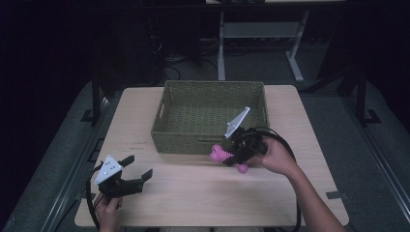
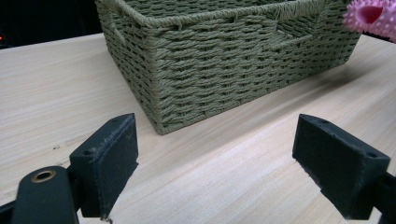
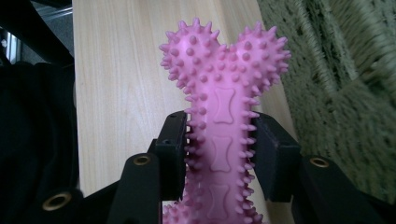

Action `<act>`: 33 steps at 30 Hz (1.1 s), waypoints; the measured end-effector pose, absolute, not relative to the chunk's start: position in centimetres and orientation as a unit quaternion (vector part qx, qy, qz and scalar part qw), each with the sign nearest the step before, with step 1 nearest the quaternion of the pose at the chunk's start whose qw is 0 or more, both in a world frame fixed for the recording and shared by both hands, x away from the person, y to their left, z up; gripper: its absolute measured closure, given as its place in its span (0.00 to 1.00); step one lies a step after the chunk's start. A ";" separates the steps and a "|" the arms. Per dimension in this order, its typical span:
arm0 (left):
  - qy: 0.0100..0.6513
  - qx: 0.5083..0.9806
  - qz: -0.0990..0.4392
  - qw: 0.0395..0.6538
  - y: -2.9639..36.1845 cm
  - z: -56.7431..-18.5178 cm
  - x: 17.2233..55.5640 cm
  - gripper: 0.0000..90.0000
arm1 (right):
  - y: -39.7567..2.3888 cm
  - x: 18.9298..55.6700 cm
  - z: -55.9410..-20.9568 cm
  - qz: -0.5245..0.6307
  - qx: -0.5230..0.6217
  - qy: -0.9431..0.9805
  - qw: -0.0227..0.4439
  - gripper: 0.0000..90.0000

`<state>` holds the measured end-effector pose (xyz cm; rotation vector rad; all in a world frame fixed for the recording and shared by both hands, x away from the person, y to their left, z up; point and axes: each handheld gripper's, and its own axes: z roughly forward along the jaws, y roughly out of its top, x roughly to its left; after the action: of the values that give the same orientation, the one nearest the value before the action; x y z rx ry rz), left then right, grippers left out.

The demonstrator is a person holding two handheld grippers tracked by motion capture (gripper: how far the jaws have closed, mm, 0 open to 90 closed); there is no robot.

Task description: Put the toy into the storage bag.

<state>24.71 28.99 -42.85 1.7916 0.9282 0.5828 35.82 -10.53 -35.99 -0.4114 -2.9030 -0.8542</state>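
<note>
Pink spiky bone (image 3: 223, 121) clamped between right gripper (image 3: 223, 156) jaws.

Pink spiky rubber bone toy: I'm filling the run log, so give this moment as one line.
right claw: shut on pink spiky rubber bone toy | beside green woven basket | left claw: open, empty

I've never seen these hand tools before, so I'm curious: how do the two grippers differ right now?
The right gripper is shut on the pink spiky bone toy, its jaws pressing the shaft from both sides; the left gripper has jaws spread wide with nothing between them. The right one is beside the woven basket, near its front wall; the left one sits well away, near the table's front left corner. Both are black, hand-held and carry a grey three-cornered plate.
</note>
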 end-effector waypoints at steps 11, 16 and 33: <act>0.382 0.741 0.242 0.496 29.0 -42.8 24.7 0.15 | -11.0 36.9 -33.9 -0.298 -0.131 -0.944 0.048 0.64; 0.384 0.740 0.240 0.498 29.0 -42.9 24.7 0.15 | -11.3 37.4 -33.3 -0.296 -0.134 -0.945 0.044 0.64; 0.384 0.740 0.241 0.497 29.0 -42.9 24.7 0.15 | -11.5 39.7 -31.4 -0.300 -0.140 -0.943 0.042 0.64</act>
<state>24.73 28.98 -42.89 1.7930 0.9299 0.5827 39.70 -11.48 -31.42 -0.4285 -2.8854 -0.9185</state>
